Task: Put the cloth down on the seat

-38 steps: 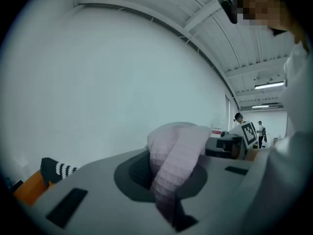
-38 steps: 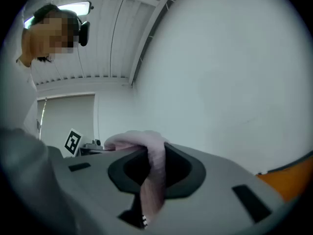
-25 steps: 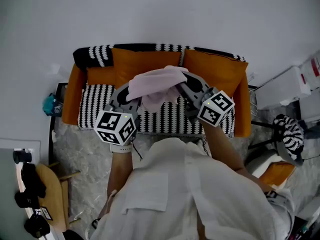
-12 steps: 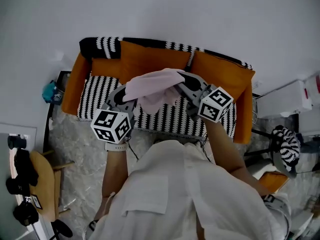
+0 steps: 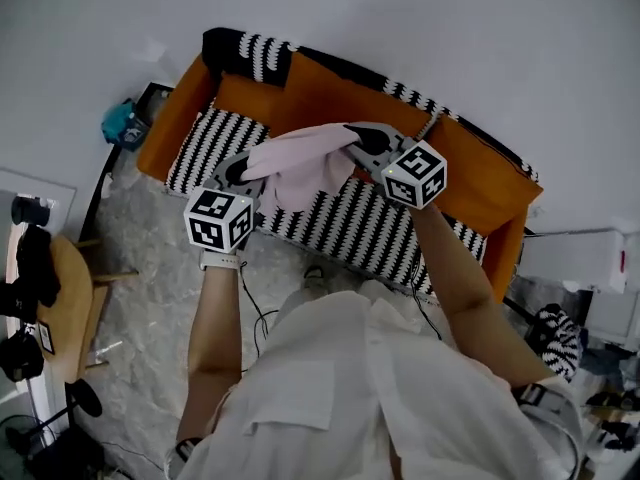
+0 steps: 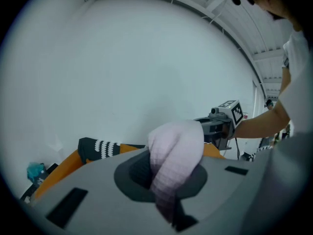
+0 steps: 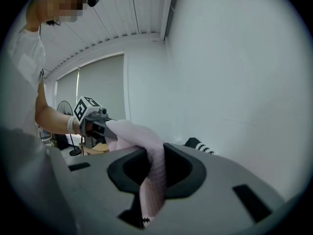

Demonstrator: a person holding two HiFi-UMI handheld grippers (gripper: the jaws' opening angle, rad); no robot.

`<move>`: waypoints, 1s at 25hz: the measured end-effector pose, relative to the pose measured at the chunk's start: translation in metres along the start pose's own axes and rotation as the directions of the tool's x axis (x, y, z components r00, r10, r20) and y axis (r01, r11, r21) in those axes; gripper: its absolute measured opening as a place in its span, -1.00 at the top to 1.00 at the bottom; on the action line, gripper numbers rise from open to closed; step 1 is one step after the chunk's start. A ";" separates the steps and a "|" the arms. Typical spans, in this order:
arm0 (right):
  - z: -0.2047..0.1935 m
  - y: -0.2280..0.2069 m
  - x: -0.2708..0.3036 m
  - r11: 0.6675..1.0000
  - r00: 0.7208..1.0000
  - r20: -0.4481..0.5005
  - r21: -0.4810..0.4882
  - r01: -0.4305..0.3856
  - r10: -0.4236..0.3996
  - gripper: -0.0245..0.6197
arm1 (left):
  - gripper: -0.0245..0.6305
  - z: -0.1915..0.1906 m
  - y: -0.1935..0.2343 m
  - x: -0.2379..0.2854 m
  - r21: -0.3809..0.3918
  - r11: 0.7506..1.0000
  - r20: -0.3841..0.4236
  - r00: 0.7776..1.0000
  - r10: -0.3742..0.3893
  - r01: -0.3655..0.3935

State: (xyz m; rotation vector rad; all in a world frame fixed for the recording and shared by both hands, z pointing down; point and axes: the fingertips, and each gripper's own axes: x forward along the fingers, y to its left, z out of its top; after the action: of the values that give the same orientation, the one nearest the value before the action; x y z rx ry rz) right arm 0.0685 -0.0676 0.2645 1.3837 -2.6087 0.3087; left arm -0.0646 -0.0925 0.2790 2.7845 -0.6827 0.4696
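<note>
- Both grippers are out over the orange sofa (image 5: 335, 103), and the pale pink waffle-weave cloth (image 5: 305, 163) hangs between them.
- The left gripper (image 5: 250, 168) has its jaws pressed tight together on one edge of the cloth. Its own view shows the fabric bunching up out of the grey hollow, pinched at the bottom.
- The right gripper (image 5: 358, 138) pinches the opposite edge. Its jaws have just been closing a touch, and a narrow fold of cloth runs straight down between them.
- The cloth is in the air, not lying on anything. It is slung from one gripper to the other above the black-and-white striped seat (image 5: 375, 228), with its middle sagging a little.
- In each gripper view the other gripper's marker cube shows at the far end of the pink fabric (a tidy mirror image).
- A black-and-white striped throw (image 5: 245, 50) is draped over the sofa's back at the left end.
- The person's white shirt (image 5: 350, 398) fills the bottom of the head view.
- A round wooden side table (image 5: 80, 308) stands off to the left on the mottled grey floor (image 5: 150, 258).
</note>
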 end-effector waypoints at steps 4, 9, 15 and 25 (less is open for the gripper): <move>-0.010 -0.021 0.049 0.996 0.997 -0.020 -0.049 -0.075 0.074 0.70 | 0.81 -0.013 0.035 0.009 -0.009 0.992 0.014 0.992 0.128 -0.128; -0.060 -0.040 0.073 0.980 0.981 -0.102 -0.094 -0.173 0.164 0.70 | 0.81 -0.062 0.040 0.031 -0.006 0.973 0.006 0.973 0.232 -0.232; -0.201 -0.053 0.050 0.969 0.925 -0.297 0.008 -0.246 0.237 0.70 | 0.80 -0.193 -0.010 0.078 -0.129 0.953 -0.137 0.957 0.256 -0.274; -0.356 -0.053 -0.072 0.885 0.676 -0.609 0.093 -0.457 0.414 0.70 | 0.80 -0.328 -0.161 0.128 -0.323 0.934 -0.311 0.949 0.044 -0.149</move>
State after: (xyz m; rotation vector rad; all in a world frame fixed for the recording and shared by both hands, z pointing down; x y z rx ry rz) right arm 0.1721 0.0538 0.5946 0.4656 -2.2931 0.6120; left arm 0.0388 0.0928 0.6029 2.2970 -0.7515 0.7008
